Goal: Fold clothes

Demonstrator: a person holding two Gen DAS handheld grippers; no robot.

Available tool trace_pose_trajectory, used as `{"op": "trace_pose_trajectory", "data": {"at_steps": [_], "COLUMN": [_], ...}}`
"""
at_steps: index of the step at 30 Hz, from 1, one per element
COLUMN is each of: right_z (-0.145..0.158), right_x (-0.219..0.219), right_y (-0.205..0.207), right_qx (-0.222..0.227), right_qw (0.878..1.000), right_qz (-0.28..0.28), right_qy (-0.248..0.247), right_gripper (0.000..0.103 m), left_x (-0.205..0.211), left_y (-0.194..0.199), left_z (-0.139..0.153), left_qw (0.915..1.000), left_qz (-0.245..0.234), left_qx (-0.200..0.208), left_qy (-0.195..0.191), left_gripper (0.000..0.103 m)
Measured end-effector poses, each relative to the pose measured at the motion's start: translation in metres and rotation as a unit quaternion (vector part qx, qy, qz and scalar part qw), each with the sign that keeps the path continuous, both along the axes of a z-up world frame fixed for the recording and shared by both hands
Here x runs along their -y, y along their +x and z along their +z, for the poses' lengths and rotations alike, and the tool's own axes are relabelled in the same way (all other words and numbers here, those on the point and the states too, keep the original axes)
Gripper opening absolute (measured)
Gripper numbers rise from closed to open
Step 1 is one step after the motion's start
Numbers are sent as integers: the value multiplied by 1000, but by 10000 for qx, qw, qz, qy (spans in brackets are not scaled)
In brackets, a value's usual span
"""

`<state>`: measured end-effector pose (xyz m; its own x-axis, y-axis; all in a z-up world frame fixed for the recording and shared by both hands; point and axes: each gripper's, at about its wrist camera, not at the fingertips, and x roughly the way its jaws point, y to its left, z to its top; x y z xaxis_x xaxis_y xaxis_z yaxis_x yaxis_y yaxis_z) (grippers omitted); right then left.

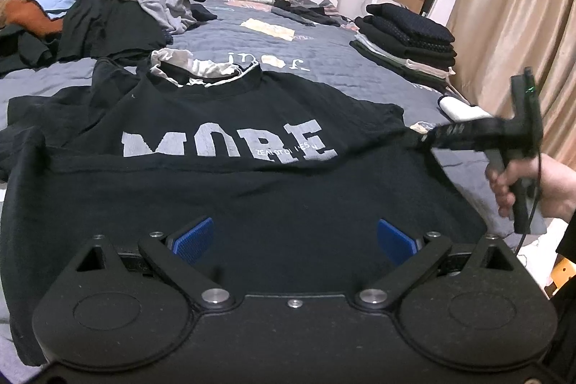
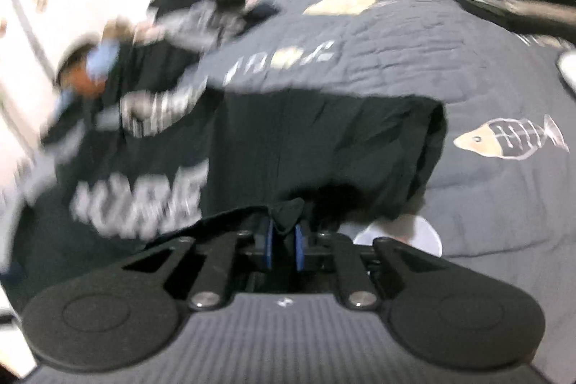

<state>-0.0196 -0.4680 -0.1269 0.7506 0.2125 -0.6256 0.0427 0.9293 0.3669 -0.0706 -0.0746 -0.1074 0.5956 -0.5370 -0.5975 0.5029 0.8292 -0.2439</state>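
Black cotton covers the near part of the bed point(image 1: 273, 20): a T-shirt point(image 1: 252, 189) printed with the word "MORE" is spread front-up on the grey quilt point(image 2: 486, 189), its neck towards the headboard and its lower part folded up so that the fold edge crosses just under the lettering.

The left gripper point(image 1: 293, 240) is held over the near hem of the T-shirt, with its jaws wide apart and nothing between the 2 blue pads point(image 1: 194, 240).

The right gripper point(image 2: 284, 242) is seen in the right wrist view with its jaws drawn together and clamped on a bunched bit of the T-shirt's black cloth, at the shirt's right edge beside the sleeve point(image 2: 406, 146). In the left wrist view the same gripper is gripped by a hand point(image 1: 532, 186) at the right side of the bed, its tip reaching to the shirt's edge.

A fish-skeleton print point(image 2: 511, 139) is shown on the quilt, just beside the sleeve. A stack of folded dark clothes point(image 1: 406, 38) is set at the right edge of the bed, and a loose heap of unfolded clothes point(image 1: 118, 13) is piled at the far left. The right wrist view is blurred.
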Motion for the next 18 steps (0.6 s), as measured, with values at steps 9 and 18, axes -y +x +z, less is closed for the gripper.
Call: {"op": "trace_pose_trajectory", "data": {"at_steps": [9, 18], "right_z": [-25, -24], "right_x": [3, 3], "right_y": [4, 1], "right_qx": [-420, -418], "right_qw": [9990, 9990], "right_qz": [-138, -128], "right_qy": [67, 71], "right_gripper": [10, 12], "left_x": [-35, -123], "left_y": [13, 64], "left_z": [20, 30], "left_qw": [9972, 9837], "left_qz": [540, 1458], "left_qx": [417, 446], "left_qy": [321, 949], "left_gripper": [98, 64]}}
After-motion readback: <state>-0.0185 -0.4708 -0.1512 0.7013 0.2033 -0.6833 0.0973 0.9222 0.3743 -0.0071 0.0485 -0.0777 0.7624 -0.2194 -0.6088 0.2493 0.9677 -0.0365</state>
